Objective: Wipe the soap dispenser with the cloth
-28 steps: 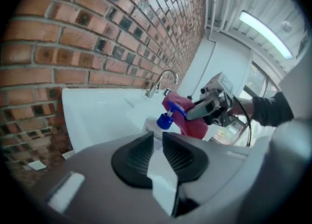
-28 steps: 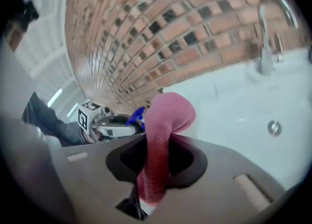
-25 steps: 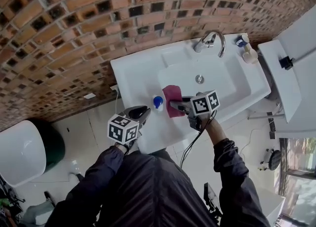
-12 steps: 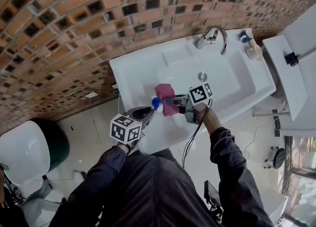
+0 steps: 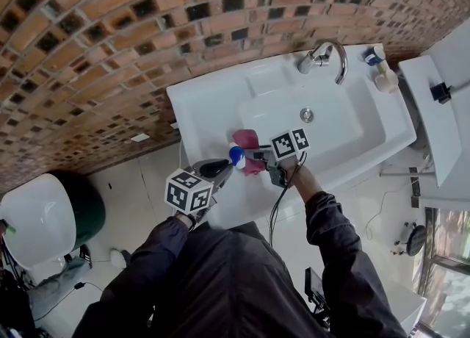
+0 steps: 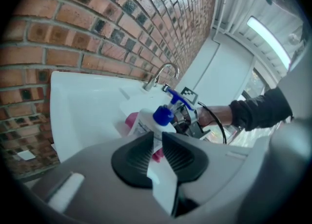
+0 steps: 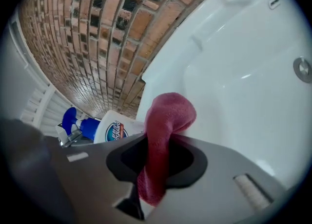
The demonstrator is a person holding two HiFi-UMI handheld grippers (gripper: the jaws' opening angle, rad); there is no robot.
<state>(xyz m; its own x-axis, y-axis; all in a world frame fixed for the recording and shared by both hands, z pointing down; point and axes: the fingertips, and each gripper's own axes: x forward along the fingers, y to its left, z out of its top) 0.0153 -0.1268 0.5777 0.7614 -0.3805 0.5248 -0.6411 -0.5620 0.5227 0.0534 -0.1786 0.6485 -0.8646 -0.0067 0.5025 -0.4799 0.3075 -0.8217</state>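
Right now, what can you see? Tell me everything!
Sink: one, white, against wall.
Wall: one, brick, behind sink.
Tap: one, silver, sink's back edge.
Drain: one, silver, in sink.
Dispenser: one, white with blue pump, sink's front left.
Bottle: one, pale with blue top, right of tap.
Cloth: one, pink, in right gripper, beside dispenser.
Left gripper: one, grey, jaws nearly together, by dispenser.
Right gripper: one, grey, shut on cloth.

Overhead and two low, close views share the sink.
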